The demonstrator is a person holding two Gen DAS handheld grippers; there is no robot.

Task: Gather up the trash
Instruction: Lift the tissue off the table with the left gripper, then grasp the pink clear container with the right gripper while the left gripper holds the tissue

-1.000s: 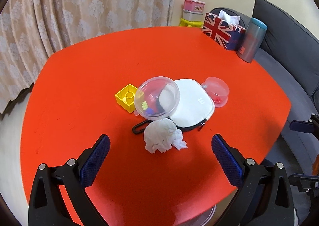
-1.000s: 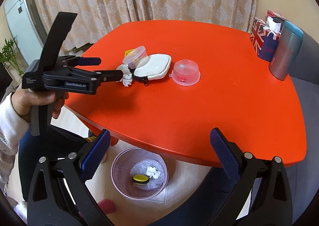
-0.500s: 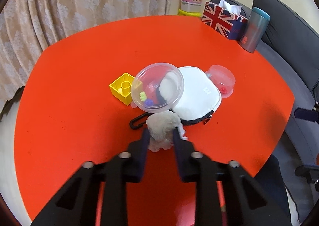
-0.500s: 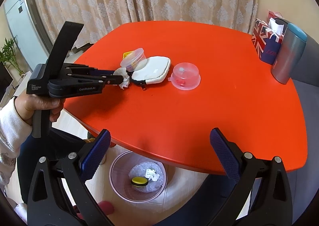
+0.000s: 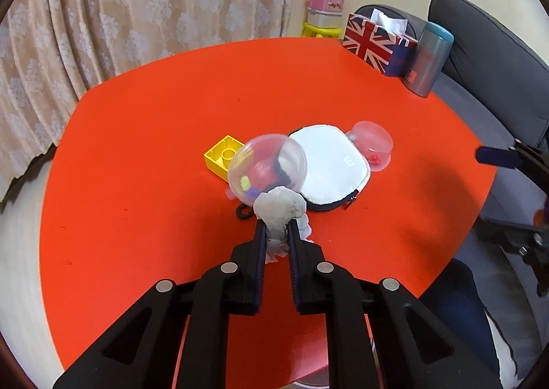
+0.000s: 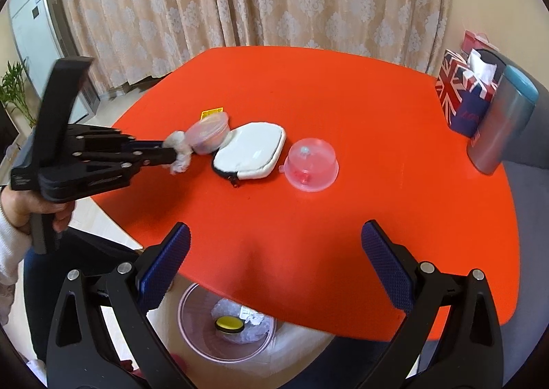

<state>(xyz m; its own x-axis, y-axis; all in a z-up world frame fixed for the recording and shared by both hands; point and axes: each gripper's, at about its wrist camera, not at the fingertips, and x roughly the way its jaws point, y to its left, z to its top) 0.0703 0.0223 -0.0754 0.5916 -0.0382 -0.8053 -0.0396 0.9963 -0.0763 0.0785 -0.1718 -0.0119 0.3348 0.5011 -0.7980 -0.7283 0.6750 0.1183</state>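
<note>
Table (image 6: 343,97), red, with clutter near its left edge.
Trash bin (image 6: 192,320) on floor under near edge. White pouch (image 6: 252,150), clear round tub (image 6: 209,130) and yellow block (image 5: 223,157) grouped mid-table. Left gripper (image 5: 276,229) clamped on crumpled tissue (image 5: 279,209), just near of tub. Right gripper (image 6: 274,251) spread apart, holding nothing.

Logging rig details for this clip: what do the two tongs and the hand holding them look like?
Both tongs are matte black plastic with triangular cut-outs and silver rivets. The right tongs have dark blue textured pads. The left tongs show faint lettering on the side in the right view. The left hand is bare, with a white sleeve.
</note>
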